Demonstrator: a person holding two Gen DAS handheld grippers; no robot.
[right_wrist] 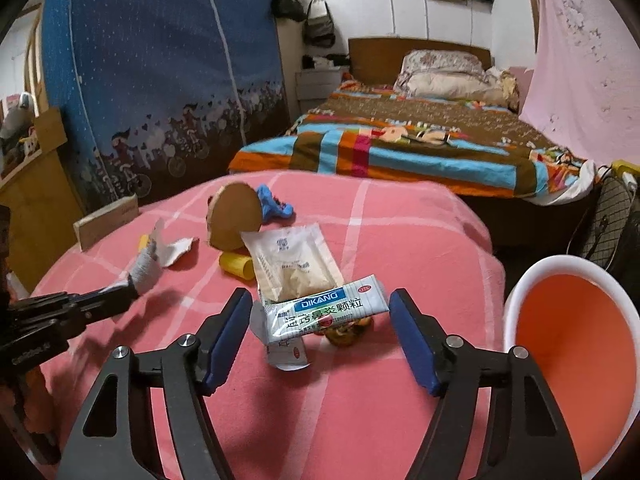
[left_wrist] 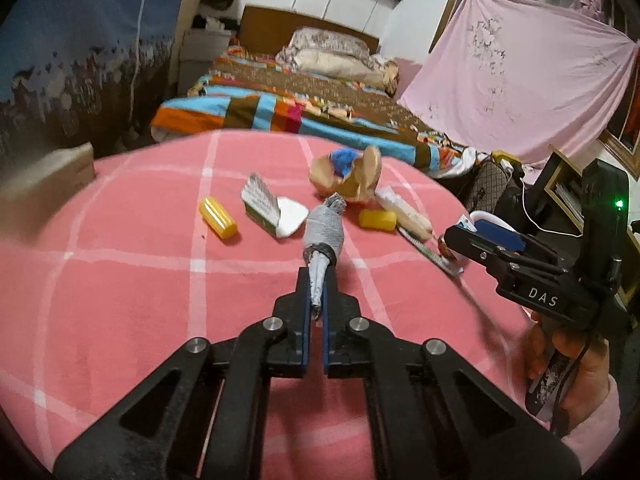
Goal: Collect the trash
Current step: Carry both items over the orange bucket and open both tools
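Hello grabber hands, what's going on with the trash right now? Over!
Left gripper shut on grey wrapped bundle. Right gripper open around DIKANG sachet, not gripping. Bin open at right. Nothing blocking.

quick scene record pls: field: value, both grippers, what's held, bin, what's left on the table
surface: pink checked tablecloth
left gripper: shut on grey wrapped paper bundle, gripped at its narrow end
right gripper: open, fingers either side of DIKANG sachet, not closed on it
bin: white rim, orange inside, to the right of the right gripper; nothing visible inside
other loose items: yellow caps, beige packet, torn carton, blue glove
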